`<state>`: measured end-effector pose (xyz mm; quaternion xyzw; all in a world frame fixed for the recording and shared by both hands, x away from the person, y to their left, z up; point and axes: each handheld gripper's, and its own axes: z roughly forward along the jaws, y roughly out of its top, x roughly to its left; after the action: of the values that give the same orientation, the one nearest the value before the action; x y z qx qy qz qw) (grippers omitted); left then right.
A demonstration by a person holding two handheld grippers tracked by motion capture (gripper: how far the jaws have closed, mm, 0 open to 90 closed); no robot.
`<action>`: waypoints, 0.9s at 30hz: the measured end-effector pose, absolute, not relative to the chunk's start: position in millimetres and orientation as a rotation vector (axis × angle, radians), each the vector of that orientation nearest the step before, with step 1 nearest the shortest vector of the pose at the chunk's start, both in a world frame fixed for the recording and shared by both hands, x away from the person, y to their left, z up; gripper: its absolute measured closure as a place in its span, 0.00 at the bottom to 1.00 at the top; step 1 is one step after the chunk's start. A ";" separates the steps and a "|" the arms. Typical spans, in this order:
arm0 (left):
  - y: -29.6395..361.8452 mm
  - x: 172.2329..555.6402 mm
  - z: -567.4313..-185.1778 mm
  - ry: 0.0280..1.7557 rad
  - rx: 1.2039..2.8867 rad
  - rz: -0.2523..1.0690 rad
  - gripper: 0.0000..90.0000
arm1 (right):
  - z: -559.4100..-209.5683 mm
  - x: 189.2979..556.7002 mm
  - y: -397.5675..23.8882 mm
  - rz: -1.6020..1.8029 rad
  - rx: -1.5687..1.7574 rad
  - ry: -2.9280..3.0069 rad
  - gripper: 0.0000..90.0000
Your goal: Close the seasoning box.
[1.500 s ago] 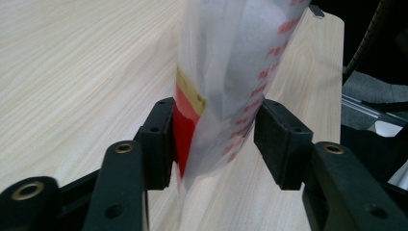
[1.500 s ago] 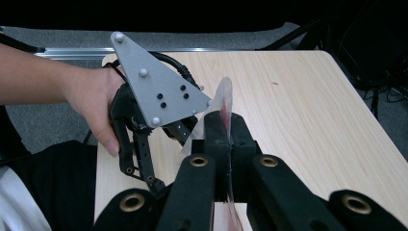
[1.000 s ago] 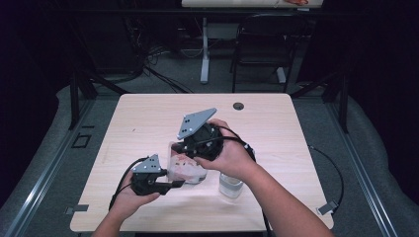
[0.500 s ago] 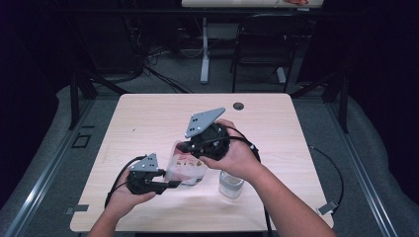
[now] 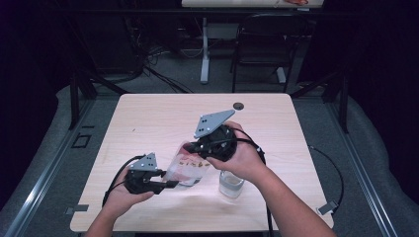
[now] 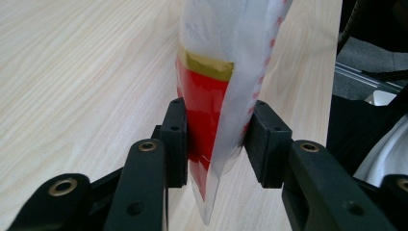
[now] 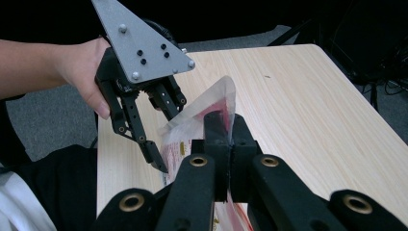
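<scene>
Low in the high view, note the left gripper (image 5: 170, 183), jaws just closing, pads now pressed lightly on both faces of the clear plastic pouch with red print (image 5: 190, 169). Up and to the right of it, find the right gripper (image 5: 196, 149), clenched flat on the pouch's upper edge.

Held above the pale wooden table (image 5: 148, 118), lower centre of frame, with the long axis slanting from lower left to upper right and one gripper at each end; neither hand nearer, both already on it. Probably next: tilting the upper end toward the small clear glass (image 5: 231, 182), just below the right hand and to the lower right of the pouch.

From the left gripper view, read the pad contact: red panel against the left pad, dotted seam against the right. From the right gripper view, read instead the shut jaws pinching film at centre, with the left gripper farther off in the upper left.
</scene>
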<state>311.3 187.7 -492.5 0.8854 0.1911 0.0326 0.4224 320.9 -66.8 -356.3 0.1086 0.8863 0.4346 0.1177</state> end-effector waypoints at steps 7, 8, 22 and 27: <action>191.2 310.6 -488.5 0.480 2.209 0.068 0.71 | -356.9 320.3 -73.9 1.284 0.337 2.583 1.00; 191.4 310.4 -488.1 0.481 2.211 0.070 0.71 | -357.5 320.4 -74.9 1.289 0.342 2.580 1.00; 192.7 309.9 -486.0 0.480 2.226 0.067 0.72 | -365.9 320.1 -86.4 1.311 0.382 2.576 1.00; 193.6 310.1 -485.6 0.477 2.233 0.057 0.72 | -368.6 320.1 -89.2 1.309 0.395 2.574 1.00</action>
<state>310.1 193.6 -485.6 0.8892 0.1898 0.0228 0.4157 320.1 -89.2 -368.6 0.1346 0.8774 0.4463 0.1131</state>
